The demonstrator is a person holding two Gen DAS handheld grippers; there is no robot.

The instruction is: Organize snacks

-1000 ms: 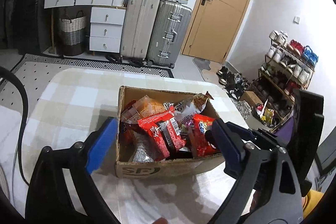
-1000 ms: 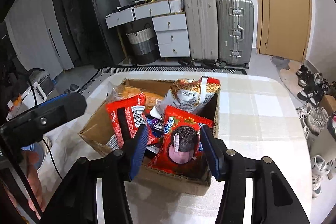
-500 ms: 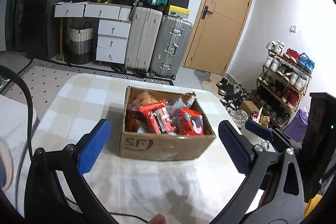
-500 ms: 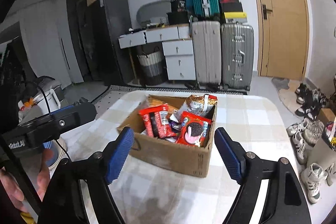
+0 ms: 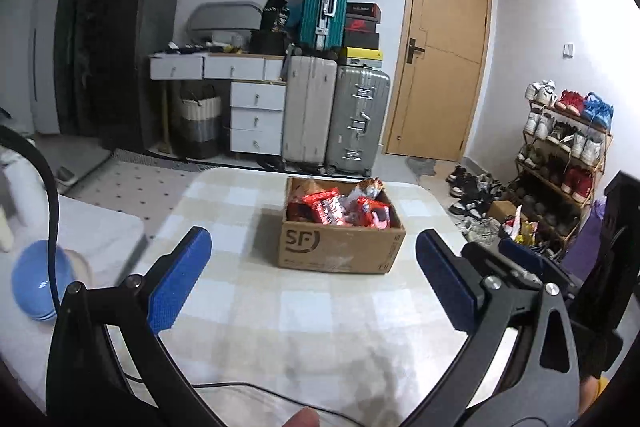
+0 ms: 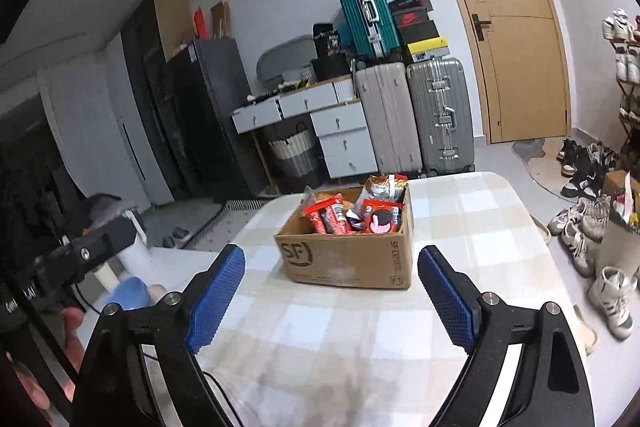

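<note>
With both tools held back over the near edge of the bench (image 5: pixel 320 327), I have the cardboard box (image 5: pixel 340 247) of snacks (image 5: pixel 340 213) at twelve o'clock in each view, well apart from the fingers. The left hand-held gripper (image 5: pixel 312 279) is spread wide with nothing between its blue pads (image 5: pixel 178 287), and the right hand-held gripper (image 6: pixel 330 297) is equally wide and empty.

My main worry is the box itself: it looks light, so a reach that clips the front wall could shove it toward the far edge at twelve o'clock. The packets stand crammed and leaning on one another, so pulling one could drag a neighbour out onto the checked cloth. The red cookie pack (image 6: pixel 380 221) and the red wrapper (image 6: pixel 328 215) are glossy film, which I judge may slip or crumple under a hard pinch. A cable (image 5: pixel 240 385) lies at six o'clock and could snag.

I cannot see what lies beneath the top layer, and the labels are too small to read. The box's far wall is mostly hidden behind a tall bag (image 6: pixel 386 187), possibly noodles or chips.
</note>
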